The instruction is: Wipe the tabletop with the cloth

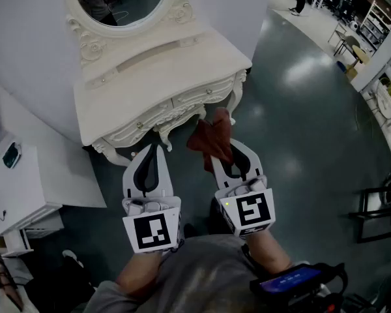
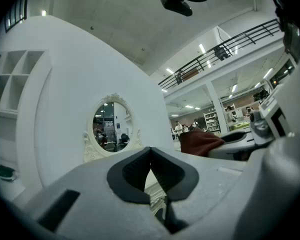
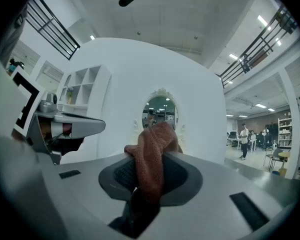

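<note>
Right gripper (image 1: 229, 154) was clamped on the red-brown cloth (image 1: 210, 134). The cloth was bunched between the fingers and stuck out past their tips toward 12 o'clock, near the white table's (image 1: 156, 77) front edge. Left gripper (image 1: 151, 150) had its jaws together and held nothing.

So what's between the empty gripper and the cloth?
Just air. The head view shows dark floor and a table leg beyond the gap between left gripper and cloth.
</note>
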Demonstrator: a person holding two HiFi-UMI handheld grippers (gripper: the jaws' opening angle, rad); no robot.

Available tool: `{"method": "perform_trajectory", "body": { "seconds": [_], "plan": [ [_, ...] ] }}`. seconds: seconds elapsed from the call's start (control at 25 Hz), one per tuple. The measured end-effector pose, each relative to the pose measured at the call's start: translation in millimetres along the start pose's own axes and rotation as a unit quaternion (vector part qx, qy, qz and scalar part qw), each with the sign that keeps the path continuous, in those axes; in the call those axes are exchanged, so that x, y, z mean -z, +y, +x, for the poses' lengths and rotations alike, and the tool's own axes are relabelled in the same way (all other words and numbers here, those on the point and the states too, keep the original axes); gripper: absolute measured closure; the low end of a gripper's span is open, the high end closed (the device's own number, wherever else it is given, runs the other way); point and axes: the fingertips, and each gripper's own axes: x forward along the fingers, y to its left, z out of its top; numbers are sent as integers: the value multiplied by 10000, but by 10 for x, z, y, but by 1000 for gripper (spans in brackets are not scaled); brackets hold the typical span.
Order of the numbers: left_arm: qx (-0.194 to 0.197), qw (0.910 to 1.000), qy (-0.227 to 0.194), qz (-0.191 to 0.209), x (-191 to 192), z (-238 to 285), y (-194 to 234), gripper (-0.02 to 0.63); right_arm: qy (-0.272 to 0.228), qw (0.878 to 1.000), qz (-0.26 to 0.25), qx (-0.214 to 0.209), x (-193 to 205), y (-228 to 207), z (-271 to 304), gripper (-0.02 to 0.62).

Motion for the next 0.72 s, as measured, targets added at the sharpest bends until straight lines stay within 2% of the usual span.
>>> {"method": "perform_trajectory", "body": {
  "seconds": [0.12, 0.4, 0.72],
  "plan": [
    [7, 10000, 0, 10, 26, 54, -53, 592, 23, 9999, -87, -47, 54, -68, 9, 512],
    [16, 9998, 183, 34, 103, 299, -193, 592, 45, 9999, 129, -66, 155, -335, 96, 513],
    [21, 9987, 495, 73, 290, 876, -499, 592, 220, 9994, 242, 112, 390, -994, 301, 512]
  ]
}}
